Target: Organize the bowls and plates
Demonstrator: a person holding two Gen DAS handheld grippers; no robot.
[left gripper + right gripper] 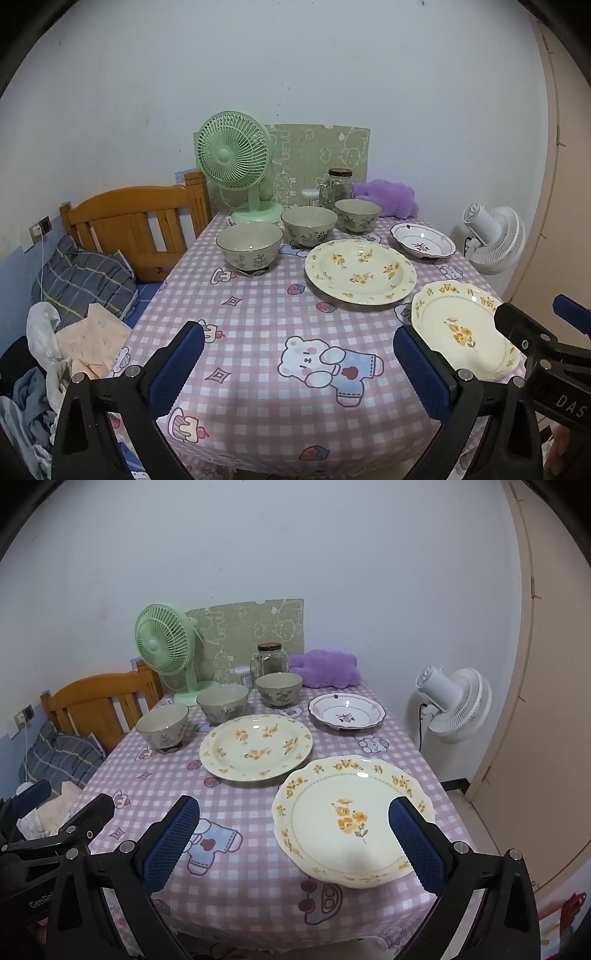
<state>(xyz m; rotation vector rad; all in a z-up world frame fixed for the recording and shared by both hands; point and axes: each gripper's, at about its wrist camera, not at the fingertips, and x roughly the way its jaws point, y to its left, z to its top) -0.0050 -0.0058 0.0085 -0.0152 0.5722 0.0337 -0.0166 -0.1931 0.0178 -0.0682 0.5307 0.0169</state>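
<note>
On the pink checked tablecloth (258,332) stand three grey floral bowls (249,245) (309,225) (357,215) in a row. A large cream plate with yellow flowers (360,271) lies mid-table, a second scalloped cream plate (351,818) lies at the front right, and a small white purple-rimmed dish (347,712) lies at the far right. My left gripper (299,358) is open and empty above the front of the table. My right gripper (293,834) is open and empty, hovering over the near edge of the scalloped plate.
A green desk fan (236,166), a glass jar (338,188), a small white container (310,196) and a purple plush (388,195) stand at the back of the table. A wooden bed (136,225) with clothes is left; a white floor fan (454,703) is right.
</note>
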